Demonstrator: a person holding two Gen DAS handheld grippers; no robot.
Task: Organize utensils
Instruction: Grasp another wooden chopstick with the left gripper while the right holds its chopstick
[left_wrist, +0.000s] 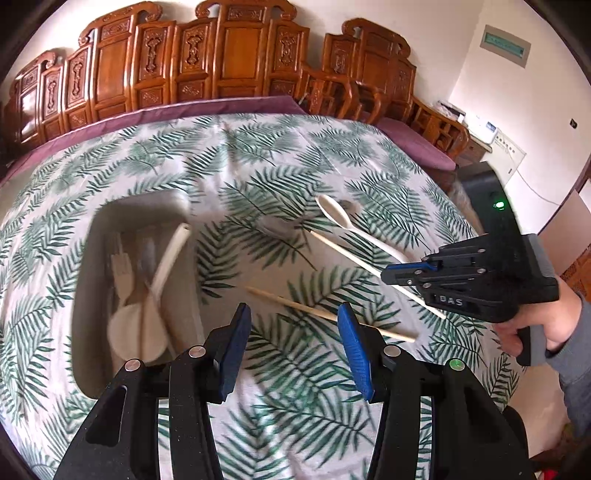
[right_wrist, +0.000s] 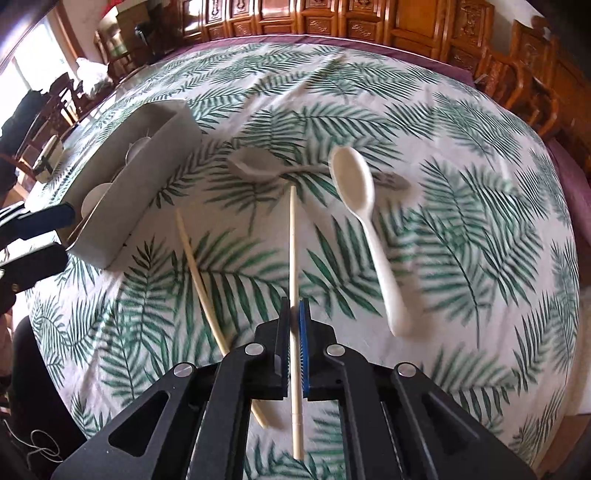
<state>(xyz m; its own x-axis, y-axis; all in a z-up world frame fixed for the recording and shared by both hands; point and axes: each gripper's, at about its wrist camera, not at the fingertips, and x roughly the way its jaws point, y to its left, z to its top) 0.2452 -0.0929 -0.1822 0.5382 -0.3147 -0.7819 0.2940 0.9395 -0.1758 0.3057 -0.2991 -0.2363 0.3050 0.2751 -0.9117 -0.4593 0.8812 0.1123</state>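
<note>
A pale chopstick (right_wrist: 293, 240) runs between the blue pads of my right gripper (right_wrist: 294, 306), which is shut on it near its thick end. The left wrist view shows that right gripper (left_wrist: 386, 275) clamping the same chopstick (left_wrist: 343, 251). A second chopstick (right_wrist: 195, 258) lies on the cloth to its left, and a white plastic spoon (right_wrist: 354, 184) to its right. My left gripper (left_wrist: 293, 314) hangs open and holds nothing, just above the second chopstick (left_wrist: 288, 301). Beside it, a grey box (left_wrist: 88, 258) holds white spoons and a fork (left_wrist: 122, 273).
The table wears a white cloth with green fern leaves (left_wrist: 258, 406). A faint grey, see-through utensil (right_wrist: 255, 166) lies beyond the chopsticks. Carved wooden chairs (left_wrist: 229, 55) line the far edge. A person's hand and grey sleeve (left_wrist: 554, 325) hold the right gripper.
</note>
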